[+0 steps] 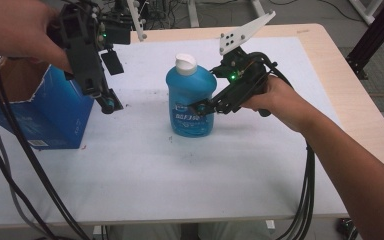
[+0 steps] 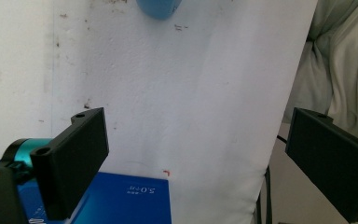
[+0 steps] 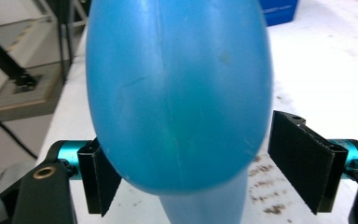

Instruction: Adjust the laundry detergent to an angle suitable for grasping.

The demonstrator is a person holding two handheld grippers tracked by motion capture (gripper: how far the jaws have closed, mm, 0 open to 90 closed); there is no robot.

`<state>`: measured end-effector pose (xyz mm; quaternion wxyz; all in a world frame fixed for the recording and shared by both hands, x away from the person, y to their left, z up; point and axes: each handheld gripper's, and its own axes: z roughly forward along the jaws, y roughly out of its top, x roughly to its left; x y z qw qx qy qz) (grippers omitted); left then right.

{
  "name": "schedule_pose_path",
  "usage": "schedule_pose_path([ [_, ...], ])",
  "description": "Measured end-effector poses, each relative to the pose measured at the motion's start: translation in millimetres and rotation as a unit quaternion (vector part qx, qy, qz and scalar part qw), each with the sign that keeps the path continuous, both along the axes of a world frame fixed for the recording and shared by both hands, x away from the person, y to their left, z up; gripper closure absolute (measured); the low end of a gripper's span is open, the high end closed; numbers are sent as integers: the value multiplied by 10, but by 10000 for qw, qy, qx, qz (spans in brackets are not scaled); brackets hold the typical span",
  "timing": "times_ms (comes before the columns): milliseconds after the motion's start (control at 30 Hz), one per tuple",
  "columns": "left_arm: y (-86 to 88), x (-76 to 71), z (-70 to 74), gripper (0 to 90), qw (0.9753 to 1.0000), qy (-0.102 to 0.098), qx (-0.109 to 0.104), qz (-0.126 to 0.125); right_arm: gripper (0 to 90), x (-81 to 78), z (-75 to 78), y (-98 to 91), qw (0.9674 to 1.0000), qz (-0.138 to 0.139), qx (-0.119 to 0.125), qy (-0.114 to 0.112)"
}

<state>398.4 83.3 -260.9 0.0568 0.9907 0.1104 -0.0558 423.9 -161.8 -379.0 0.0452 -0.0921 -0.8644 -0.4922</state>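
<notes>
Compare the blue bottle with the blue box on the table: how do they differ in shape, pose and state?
The blue bottle is rounded and translucent; the blue box is flat-sided and opaque. The bottle stands mid-table, closed by a white cap; the box sits at the table's left edge with a torn, open top. Both are blue and upright.

The right hand is reaching in from the right, holding its hand-held gripper level, jaws parted. The left hand is holding its hand-held gripper pointing down, jaws standing wide.
</notes>
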Motion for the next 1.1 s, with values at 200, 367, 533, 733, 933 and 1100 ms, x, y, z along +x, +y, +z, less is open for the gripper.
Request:
schedule_pose_path([
  [200, -13, 0, -5, 59, 10000, 2, -13, -4, 208, -21, 59, -78, 9998, -159, 3, -122],
  [367, -14, -1, -4, 59, 10000, -6, -10, 7, 208, -40, 91, -152, 9999, -130, 13, -83],
  [533, -21, 2, -4, 59, 10000, -16, 10, -28, 6, -60, 186, -234, 9998, -147, -141, -62],
  [733, -35, -4, 5, 59, 10000, -34, -29, -21, 6, -84, 384, -415, 9988, -367, -205, -245],
  [933, -46, 4, 7, 59, 10000, -29, -31, -24, 7, -84, 622, -621, 9970, -419, -539, -374],
  [1100, -63, 15, 7, 58, 10000, -45, -76, -23, 7, -58, 737, -779, 9944, -673, -770, -273],
])
